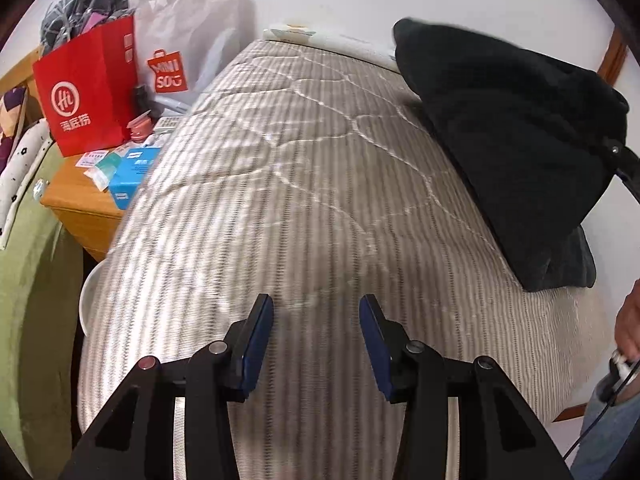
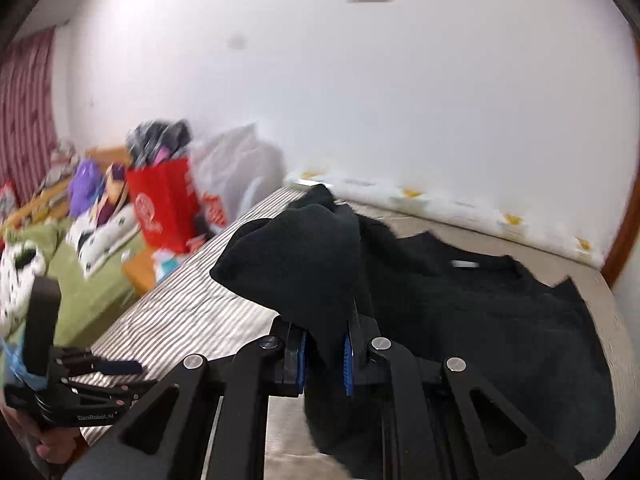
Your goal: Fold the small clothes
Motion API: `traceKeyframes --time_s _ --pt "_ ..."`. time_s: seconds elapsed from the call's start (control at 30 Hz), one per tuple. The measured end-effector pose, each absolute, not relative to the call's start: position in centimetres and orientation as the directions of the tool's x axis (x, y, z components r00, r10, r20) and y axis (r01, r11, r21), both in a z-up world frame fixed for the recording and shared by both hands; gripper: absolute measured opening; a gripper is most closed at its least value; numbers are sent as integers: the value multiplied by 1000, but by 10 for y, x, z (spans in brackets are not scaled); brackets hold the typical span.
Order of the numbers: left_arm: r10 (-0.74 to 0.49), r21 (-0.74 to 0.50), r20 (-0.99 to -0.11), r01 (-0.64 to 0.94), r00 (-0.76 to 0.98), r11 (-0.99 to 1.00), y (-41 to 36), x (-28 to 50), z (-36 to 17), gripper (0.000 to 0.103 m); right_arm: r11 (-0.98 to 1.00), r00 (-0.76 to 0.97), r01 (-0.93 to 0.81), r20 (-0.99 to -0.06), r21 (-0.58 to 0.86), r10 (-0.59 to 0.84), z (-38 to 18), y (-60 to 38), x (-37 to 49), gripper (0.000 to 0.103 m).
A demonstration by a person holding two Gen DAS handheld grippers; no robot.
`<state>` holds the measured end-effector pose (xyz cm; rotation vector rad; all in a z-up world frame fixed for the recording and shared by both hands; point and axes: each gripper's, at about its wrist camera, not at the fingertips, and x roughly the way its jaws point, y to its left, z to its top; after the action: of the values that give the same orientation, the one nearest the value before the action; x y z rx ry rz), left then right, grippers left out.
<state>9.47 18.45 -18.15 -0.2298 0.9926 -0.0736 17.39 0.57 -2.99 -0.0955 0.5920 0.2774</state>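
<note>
While the right gripper (image 2: 325,350) pinches a raised fold of the black garment (image 2: 460,320), the rest lies on the striped mattress (image 1: 280,200).
The left gripper (image 1: 316,320) hangs parted and empty above bare mattress, well apart from the garment.

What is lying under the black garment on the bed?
Under the black fleece garment lies the beige striped quilted mattress cover. The right tool lifts one part of the garment. Whatever lies beneath the flat part is covered and cannot be seen.
</note>
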Motion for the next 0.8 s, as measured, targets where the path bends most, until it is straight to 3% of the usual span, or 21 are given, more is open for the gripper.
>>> traceKeyframes --time_s 0.3,0.6,0.7,0.73,0.8 --pt "-160 -185 -802 14 576 983 133 106 -168 42 973 812 -117 -546 199 209 -32 -127 169 12" --pt "-296 -242 -740 172 604 955 65 124 -157 42 946 742 -6 -633 324 221 -90 -209 159 14" --pt "-356 -267 -715 235 602 935 44 122 -154 43 947 731 10 -648 321 213 -101 -220 153 19" --pt "-377 -274 -707 260 598 926 38 121 -154 49 947 733 17 -648 320 206 -102 -223 150 25" --pt "-409 -279 -696 303 590 911 25 119 -155 54 950 746 24 -638 311 190 -99 -229 143 28"
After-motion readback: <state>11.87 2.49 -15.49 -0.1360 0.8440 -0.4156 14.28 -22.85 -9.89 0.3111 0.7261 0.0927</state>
